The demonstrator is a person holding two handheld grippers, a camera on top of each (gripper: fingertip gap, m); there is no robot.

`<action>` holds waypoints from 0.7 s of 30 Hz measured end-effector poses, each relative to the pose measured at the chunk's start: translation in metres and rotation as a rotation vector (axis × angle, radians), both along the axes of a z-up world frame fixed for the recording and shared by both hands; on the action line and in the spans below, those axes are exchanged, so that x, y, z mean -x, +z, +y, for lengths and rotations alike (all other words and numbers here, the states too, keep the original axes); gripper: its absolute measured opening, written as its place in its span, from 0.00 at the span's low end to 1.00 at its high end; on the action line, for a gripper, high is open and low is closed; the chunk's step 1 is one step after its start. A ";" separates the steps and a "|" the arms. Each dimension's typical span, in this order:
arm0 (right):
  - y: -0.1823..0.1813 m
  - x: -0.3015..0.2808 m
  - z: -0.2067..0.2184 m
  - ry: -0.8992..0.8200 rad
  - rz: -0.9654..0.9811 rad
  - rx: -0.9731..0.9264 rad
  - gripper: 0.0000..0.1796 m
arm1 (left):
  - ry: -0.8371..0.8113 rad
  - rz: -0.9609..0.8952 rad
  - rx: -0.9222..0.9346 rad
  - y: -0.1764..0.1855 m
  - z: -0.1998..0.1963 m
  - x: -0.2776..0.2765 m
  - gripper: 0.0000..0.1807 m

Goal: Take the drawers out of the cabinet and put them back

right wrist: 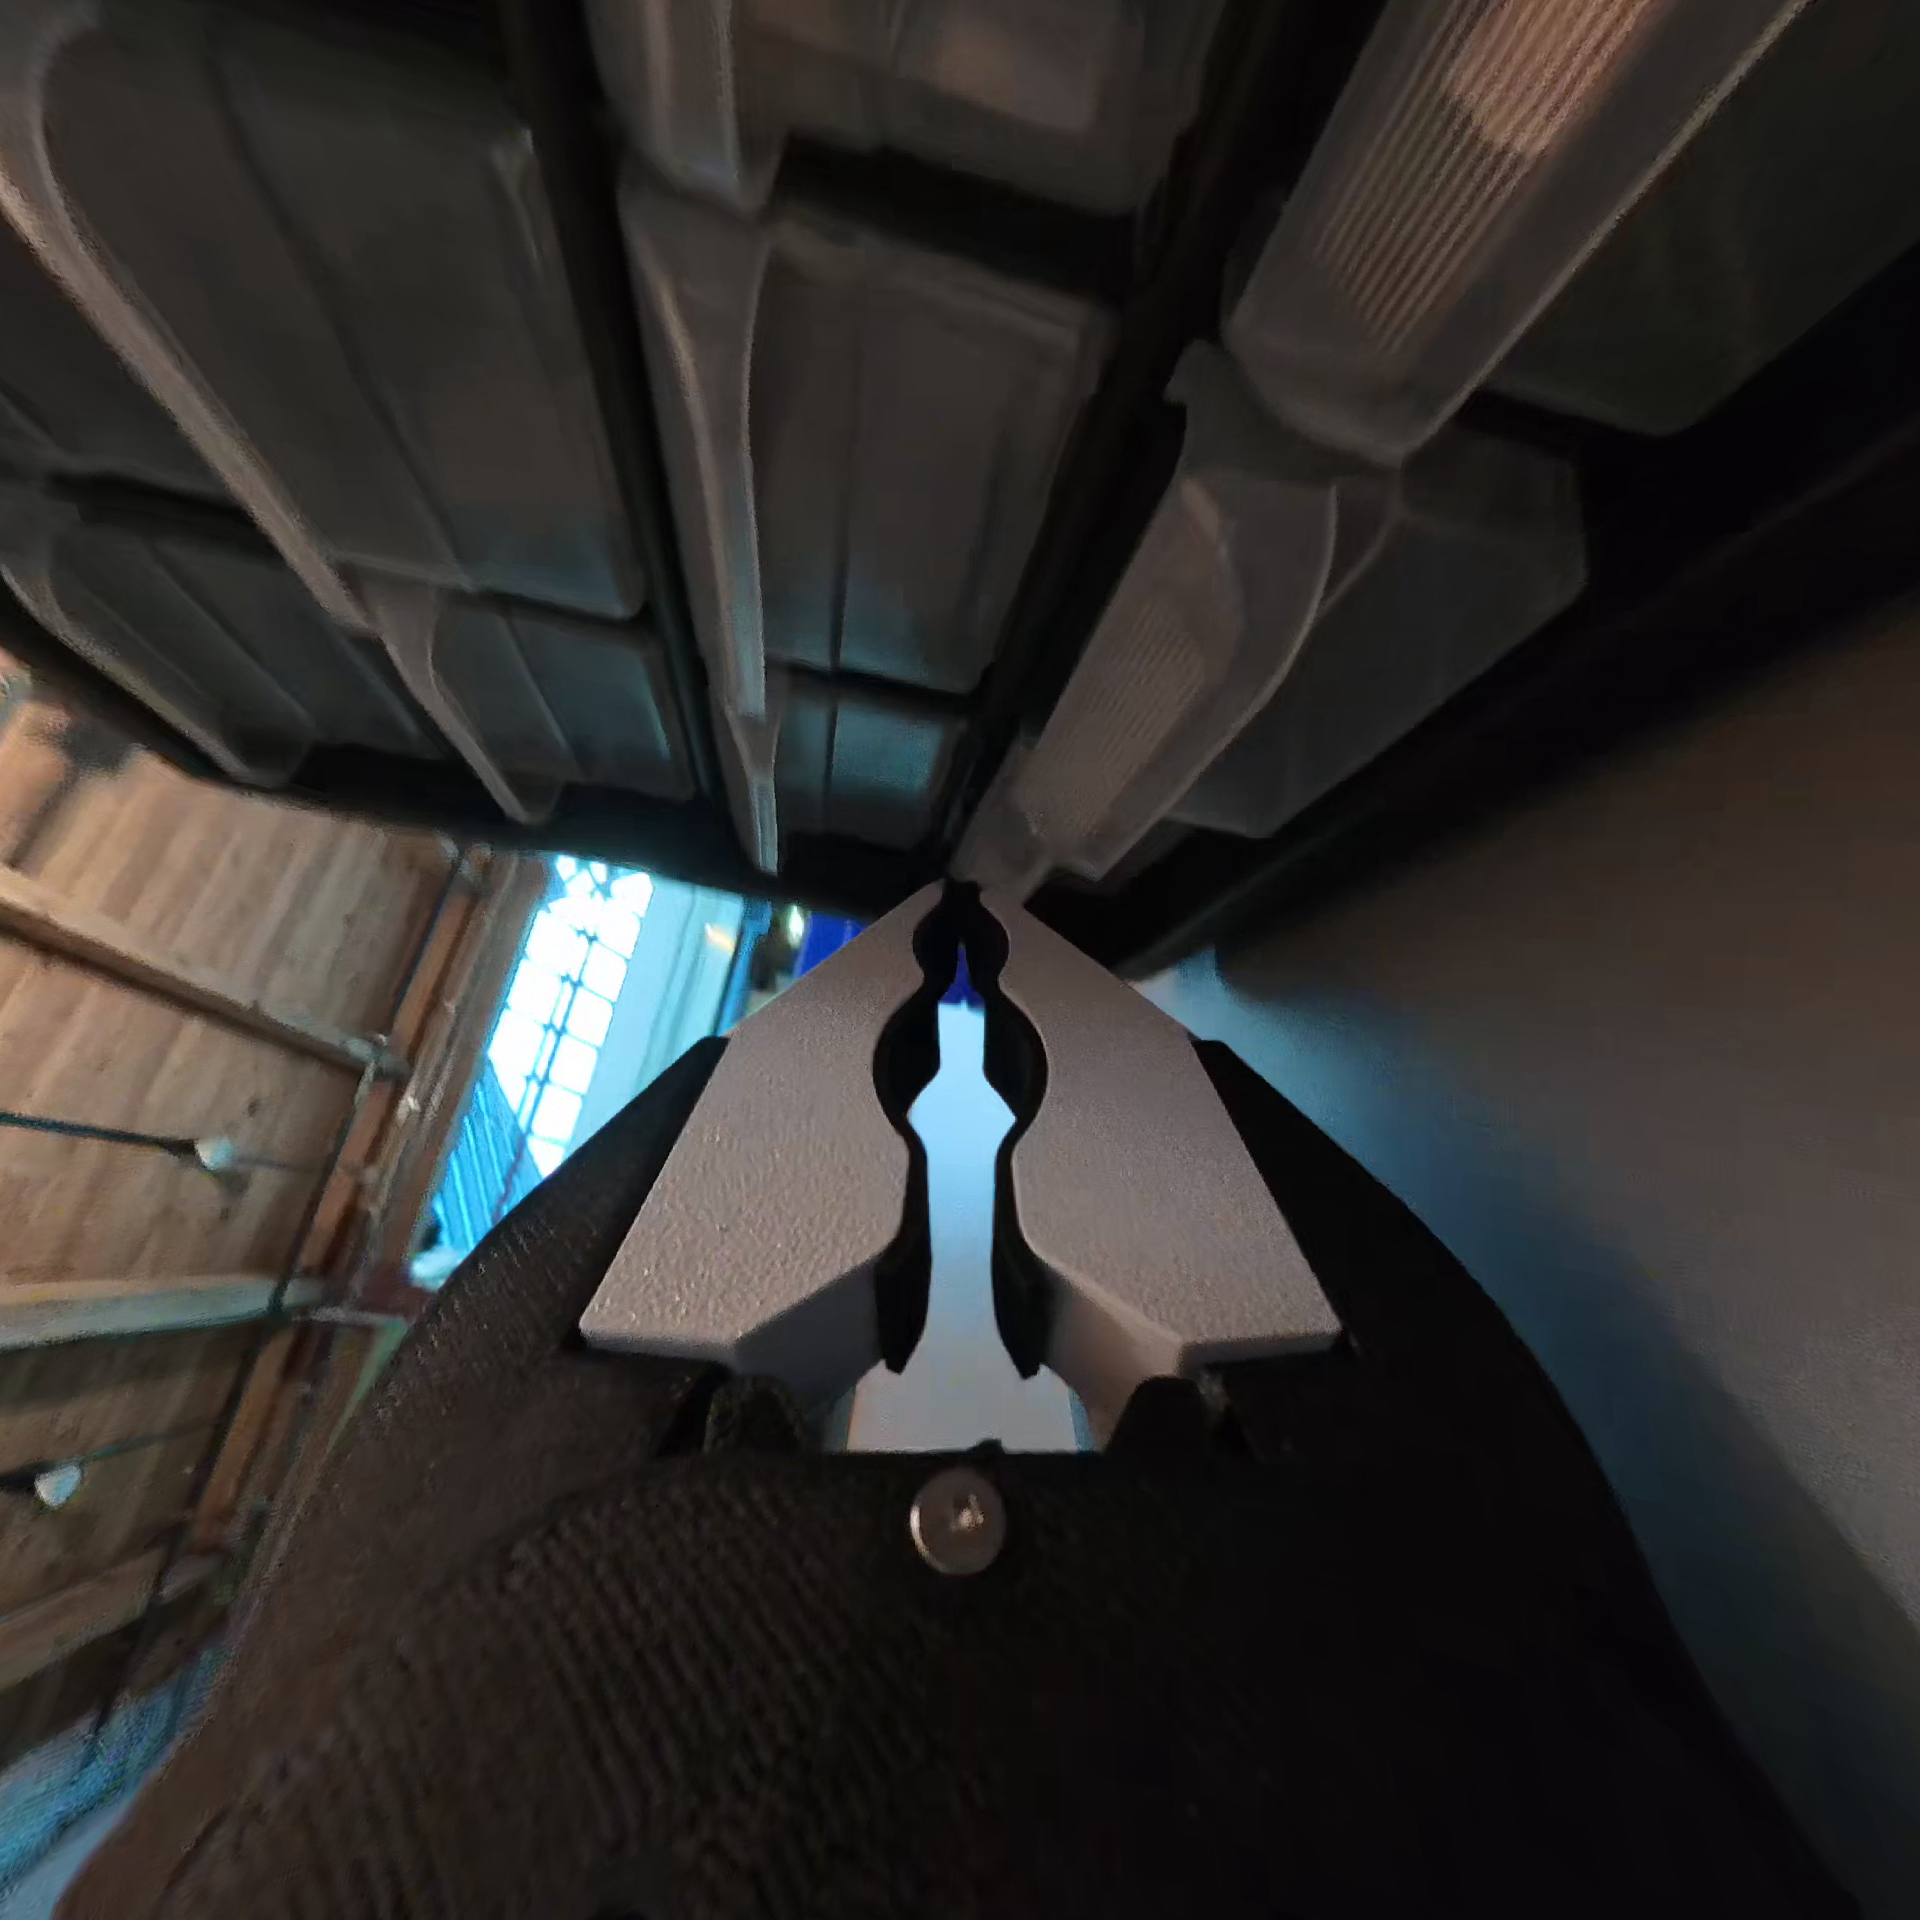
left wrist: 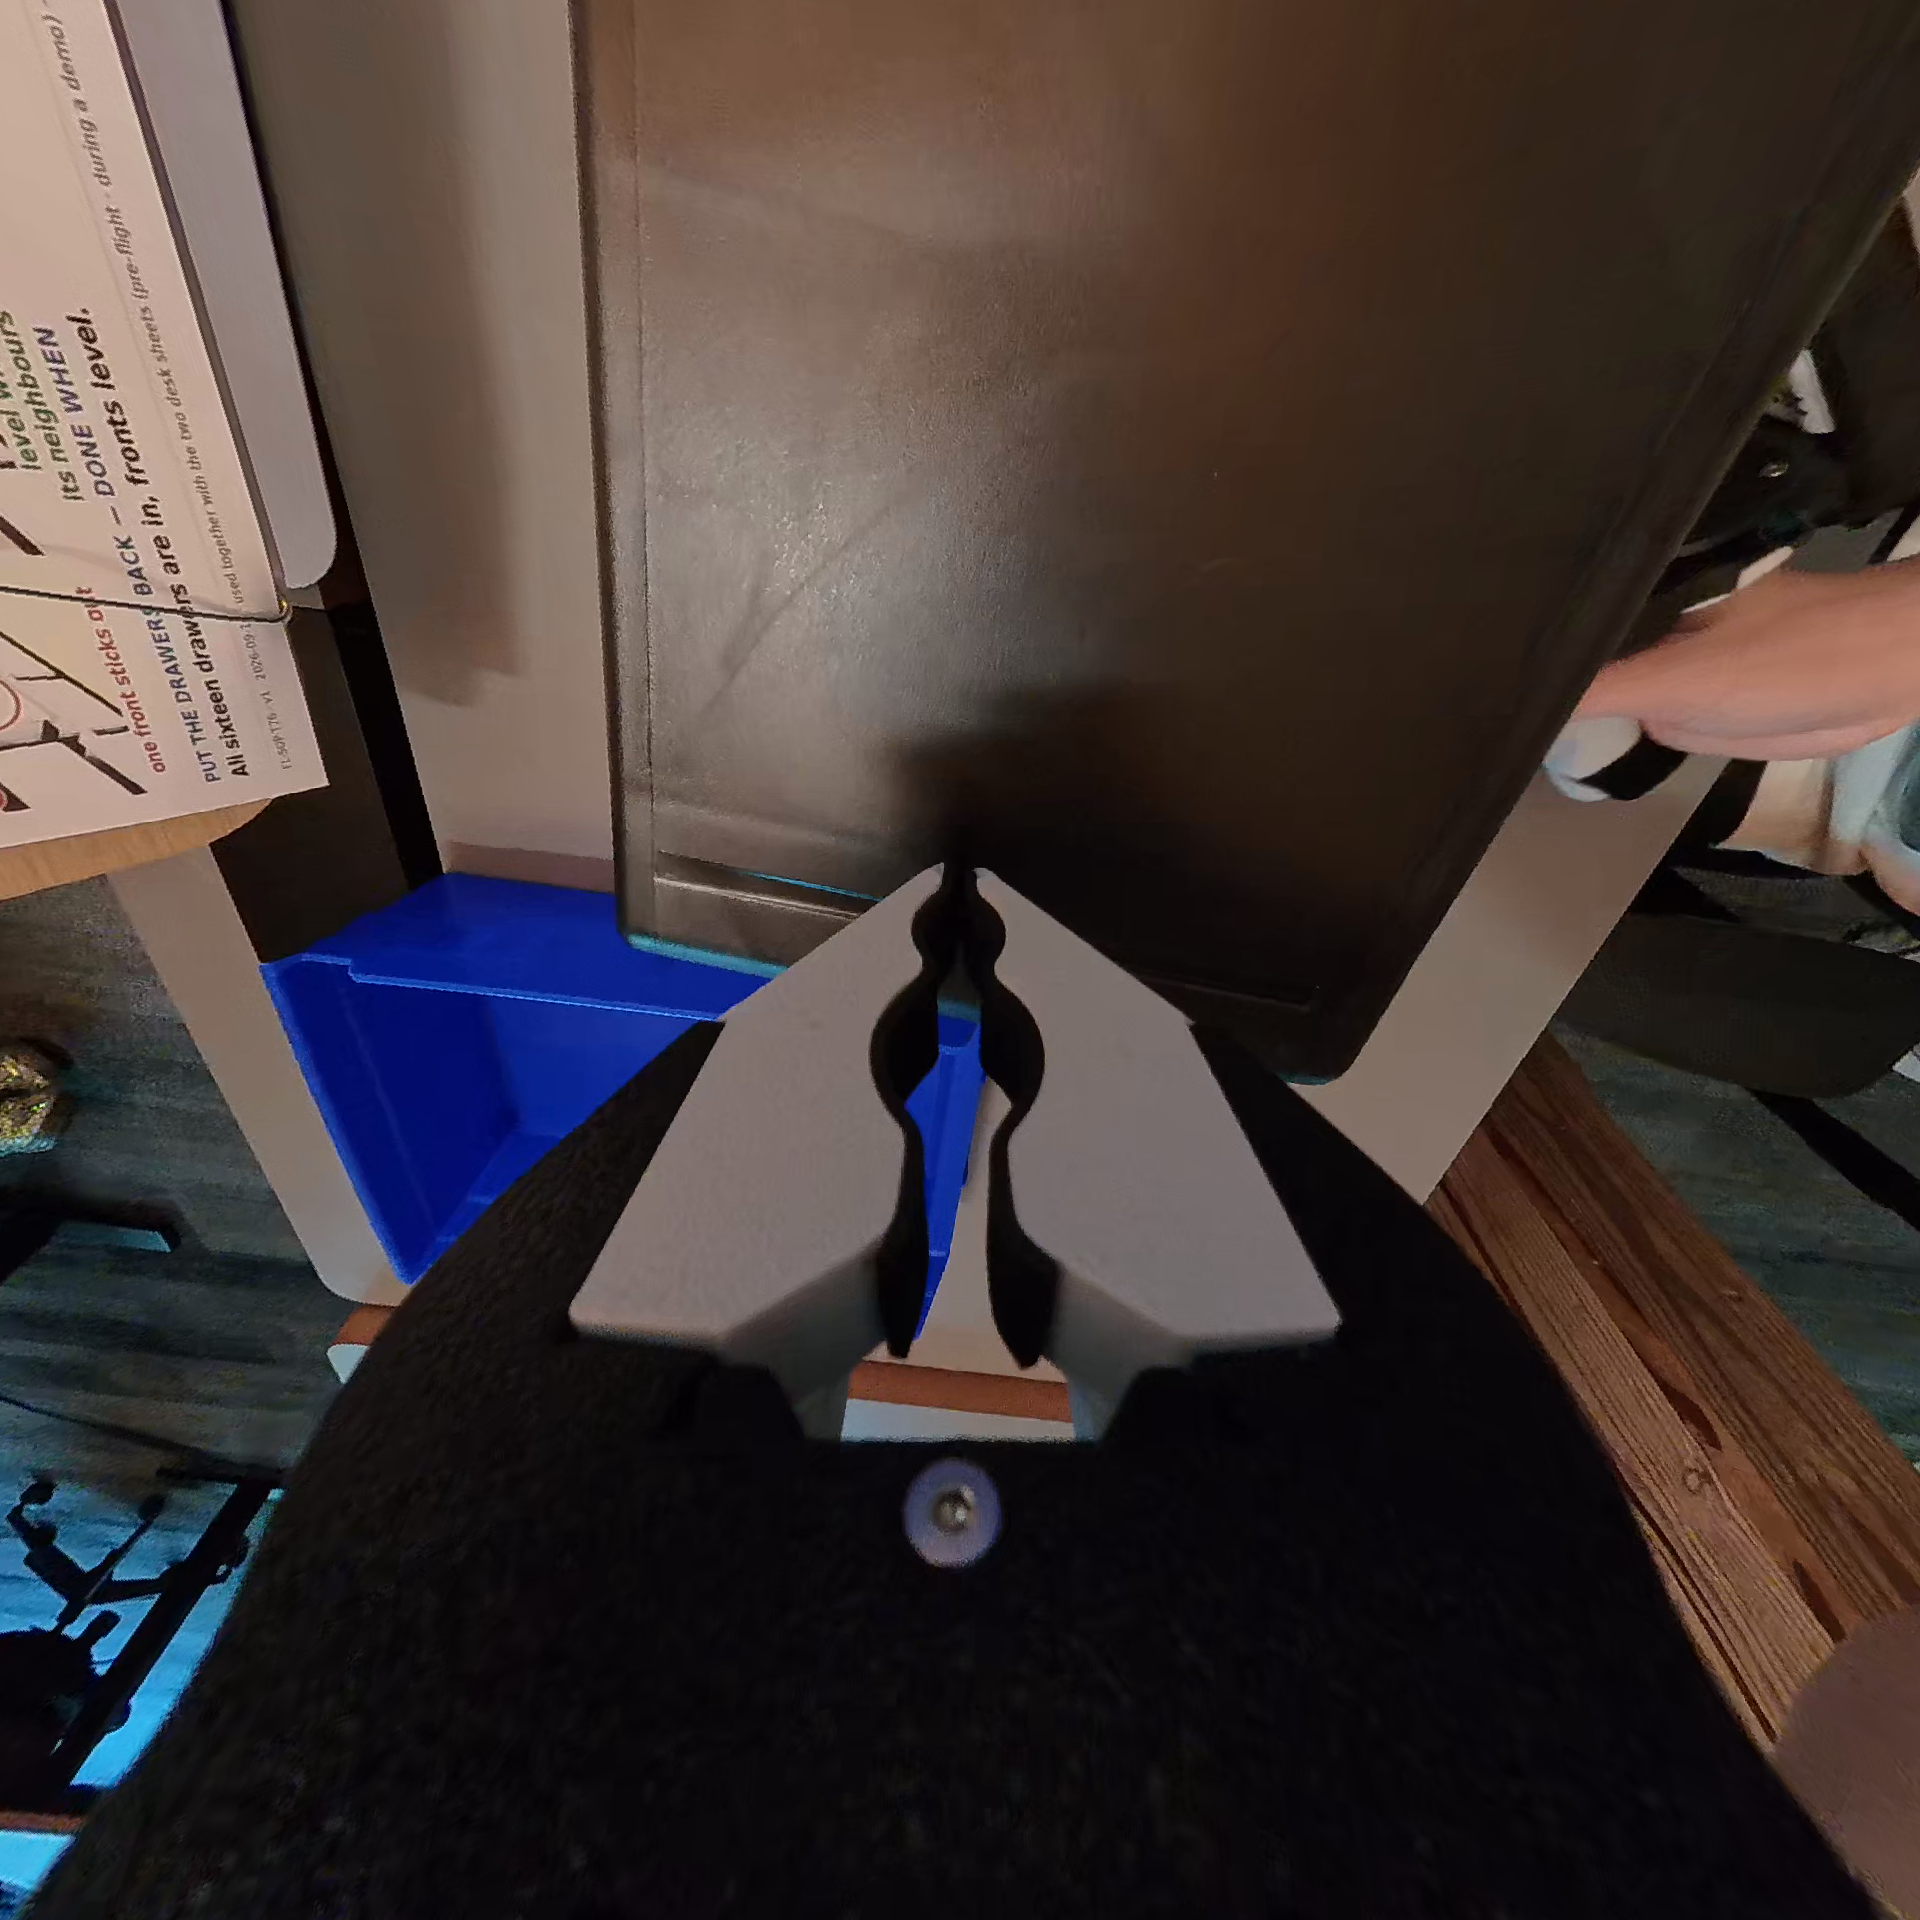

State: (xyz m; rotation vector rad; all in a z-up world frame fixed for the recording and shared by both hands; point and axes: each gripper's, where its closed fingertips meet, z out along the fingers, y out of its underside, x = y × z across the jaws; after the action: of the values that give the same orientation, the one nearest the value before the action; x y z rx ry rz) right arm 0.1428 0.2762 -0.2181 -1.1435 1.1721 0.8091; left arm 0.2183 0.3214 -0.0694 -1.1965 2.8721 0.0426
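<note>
The dark cabinet (left wrist: 1091,468) fills the left wrist view with a plain side panel. My left gripper (left wrist: 961,878) is shut and empty, its tips against the lower part of that panel. In the right wrist view the cabinet's front shows several translucent grey drawers (right wrist: 862,447) in columns. My right gripper (right wrist: 961,891) is shut with its tips on the lower edge of the handle lip of one drawer (right wrist: 1132,675) in the right column. How far the lip sits between the tips is hidden.
A blue open bin (left wrist: 468,1049) stands beside the cabinet's base on a white surface (left wrist: 1558,935). A printed sheet (left wrist: 125,468) lies at the left on a wooden top. A person's hand (left wrist: 1766,675) reaches behind the cabinet's right edge. Wooden planks (left wrist: 1662,1351) lie at the right.
</note>
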 end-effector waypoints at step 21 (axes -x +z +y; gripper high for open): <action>0.004 -0.045 -0.091 -0.216 -0.065 0.113 0.00 | -0.021 0.024 -0.064 0.000 0.000 0.000 0.00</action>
State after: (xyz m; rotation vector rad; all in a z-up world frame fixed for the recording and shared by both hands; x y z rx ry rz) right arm 0.1873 0.1852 -0.2143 -1.1047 1.2747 0.5424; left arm 0.2182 0.3217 -0.0694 -1.1628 2.8793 0.1486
